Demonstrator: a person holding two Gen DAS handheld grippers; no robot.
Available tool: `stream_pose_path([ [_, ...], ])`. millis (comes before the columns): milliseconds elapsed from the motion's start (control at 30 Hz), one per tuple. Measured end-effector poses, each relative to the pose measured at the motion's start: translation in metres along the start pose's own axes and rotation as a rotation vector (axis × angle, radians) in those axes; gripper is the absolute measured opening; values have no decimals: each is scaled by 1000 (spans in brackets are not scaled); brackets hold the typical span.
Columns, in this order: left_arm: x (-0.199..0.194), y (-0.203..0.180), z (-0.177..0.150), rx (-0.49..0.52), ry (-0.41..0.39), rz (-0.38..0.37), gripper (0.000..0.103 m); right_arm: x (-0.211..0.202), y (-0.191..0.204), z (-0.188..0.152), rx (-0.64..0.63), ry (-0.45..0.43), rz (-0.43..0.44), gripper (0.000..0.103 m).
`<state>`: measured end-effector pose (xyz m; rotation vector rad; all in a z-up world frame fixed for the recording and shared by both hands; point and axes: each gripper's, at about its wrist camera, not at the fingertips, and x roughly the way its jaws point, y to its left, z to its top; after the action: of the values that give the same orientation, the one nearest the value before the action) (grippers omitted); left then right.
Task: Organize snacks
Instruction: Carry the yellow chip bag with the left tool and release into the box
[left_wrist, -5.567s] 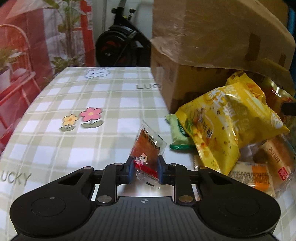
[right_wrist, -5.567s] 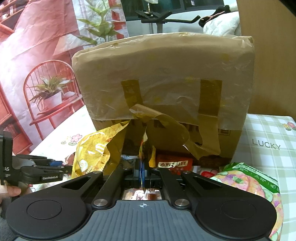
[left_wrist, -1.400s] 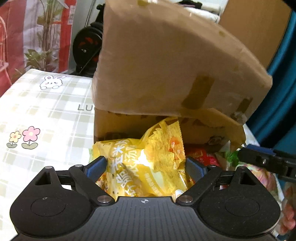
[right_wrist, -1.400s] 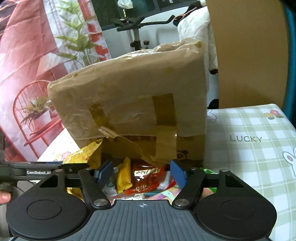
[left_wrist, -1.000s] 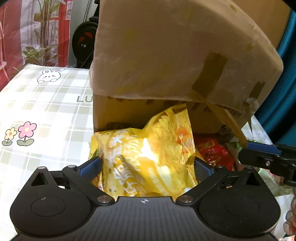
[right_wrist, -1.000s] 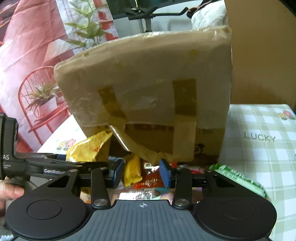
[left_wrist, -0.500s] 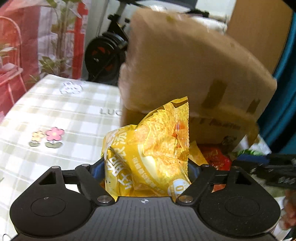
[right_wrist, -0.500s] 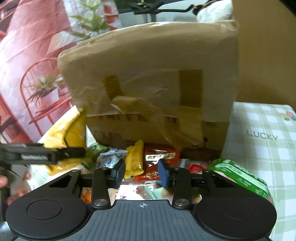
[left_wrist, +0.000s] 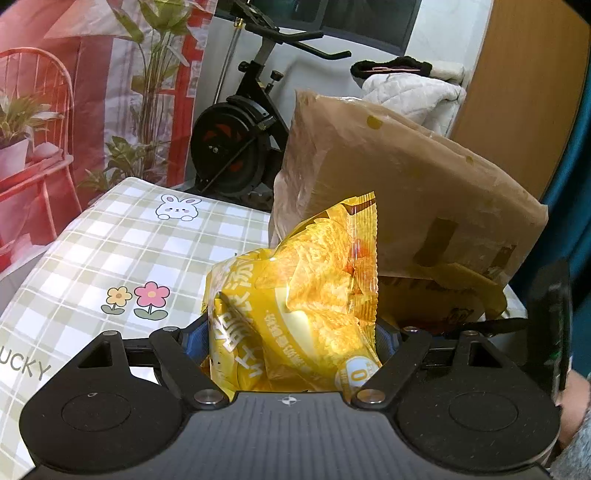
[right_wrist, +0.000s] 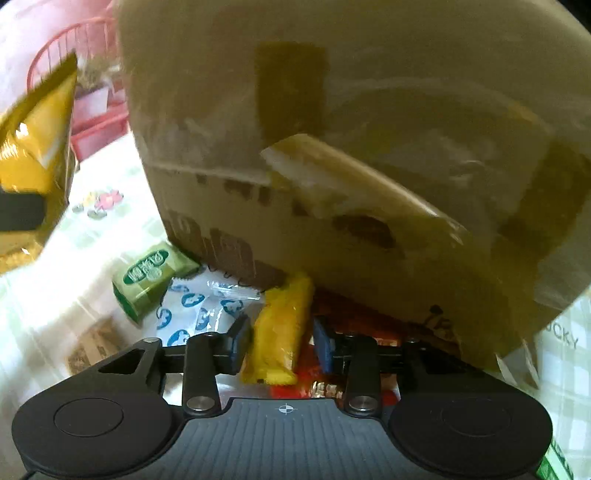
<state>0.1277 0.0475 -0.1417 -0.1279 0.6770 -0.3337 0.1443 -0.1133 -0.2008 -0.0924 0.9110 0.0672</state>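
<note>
Yellow chip bag (left_wrist: 295, 295) lifted, left jaws grasping it, right jaws closing around small yellow packet (right_wrist: 279, 332), cardboard box (right_wrist: 332, 166) overhanging

Exercise bike (left_wrist: 236, 136) behind checked tablecloth (left_wrist: 110, 258); white quilted cloth (left_wrist: 410, 92) beyond.

The big yellow chip bag (left_wrist: 306, 306) stands puffed and upright, raised off the checked cloth. Under the cardboard box (right_wrist: 332, 147) lie a small yellow packet (right_wrist: 280, 332), a green packet (right_wrist: 151, 277) and a white, blue-printed one (right_wrist: 199, 310) (all slightly blurred).
</note>
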Motion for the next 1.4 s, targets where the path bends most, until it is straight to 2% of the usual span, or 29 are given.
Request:
stream_pose_path([
  [33,-1,0,0,0,-4,-1,84,-3,3,-1,-12,-11,5,12],
  [133,-4,0,-2,5,-14,-1,84,-20,7,-7,-30,-54,12,11],
  [467,-32,-8,7,23,-94,-4,84,-112,-3,-13,31,-250,162,11],
  [667,-61,-29,48,82,-228,-18,84,-180,-24,20,53,-468,168,11],
  [833,-63,-61,97,144,-296,-54,84,-202,-61,58,97,-560,104,11],
  [933,-45,-83,125,190,-302,-81,84,-191,-89,76,141,-555,44,11],
  [1000,-25,-97,139,213,-279,-89,84,-176,-104,87,166,-529,1,11],
  [1167,28,-118,156,241,-200,-101,84,-135,-122,93,214,-459,-36,11],
  [1267,54,-128,156,271,-154,-101,91,-125,-125,85,238,-437,-48,13],
  [1333,71,-129,156,273,-110,-113,95,-117,-127,83,244,-425,-63,18],
  [1367,75,-128,155,272,-89,-119,95,-116,-128,82,243,-421,-69,27],
  [1400,80,-126,155,269,-73,-118,95,-117,-128,82,243,-420,-72,30],
])
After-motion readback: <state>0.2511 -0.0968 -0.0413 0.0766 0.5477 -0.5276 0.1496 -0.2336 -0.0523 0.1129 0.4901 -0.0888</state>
